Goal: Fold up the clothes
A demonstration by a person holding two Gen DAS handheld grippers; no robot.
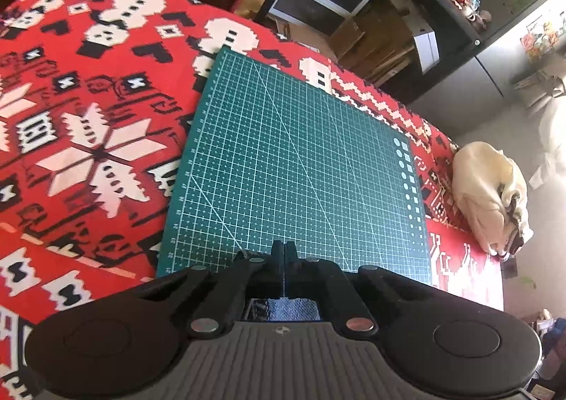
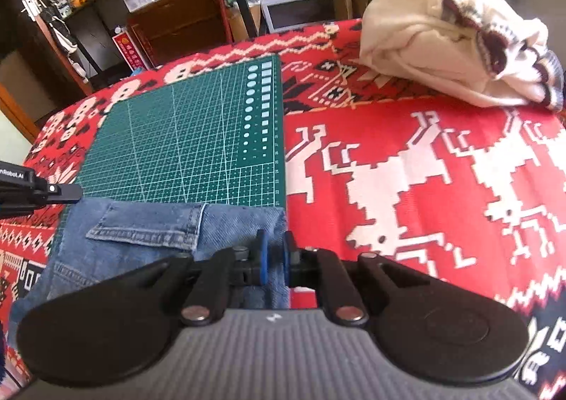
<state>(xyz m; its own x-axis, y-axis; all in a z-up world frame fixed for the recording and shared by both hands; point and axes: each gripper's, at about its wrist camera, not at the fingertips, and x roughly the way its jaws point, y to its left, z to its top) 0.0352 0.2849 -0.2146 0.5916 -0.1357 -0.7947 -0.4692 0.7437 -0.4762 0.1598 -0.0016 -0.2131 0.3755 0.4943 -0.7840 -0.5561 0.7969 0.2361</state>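
Red patterned cloth [image 2: 406,152] covers the whole surface, woven with white and black figures. On it lies a green cutting mat [image 1: 293,166], its grid lines pale. Blue denim jeans [image 2: 141,233] lie across the mat's near edge, a back pocket facing up, and spill onto the cloth at the side nearest the cameras. A bundled cream garment [image 2: 442,46] (with a dark-and-white striped trim showing) sits well apart from the jeans, near the cloth's far right edge.

The right gripper [image 2: 274,255] has its jaws part-way apart, with the right edge of the denim lying between the blue pads [image 2: 262,258]; whether they pinch it I cannot tell. The left gripper [image 1: 284,258] has its jaws clenched together at the mat's near edge, with a patch of denim visible just beneath its body.
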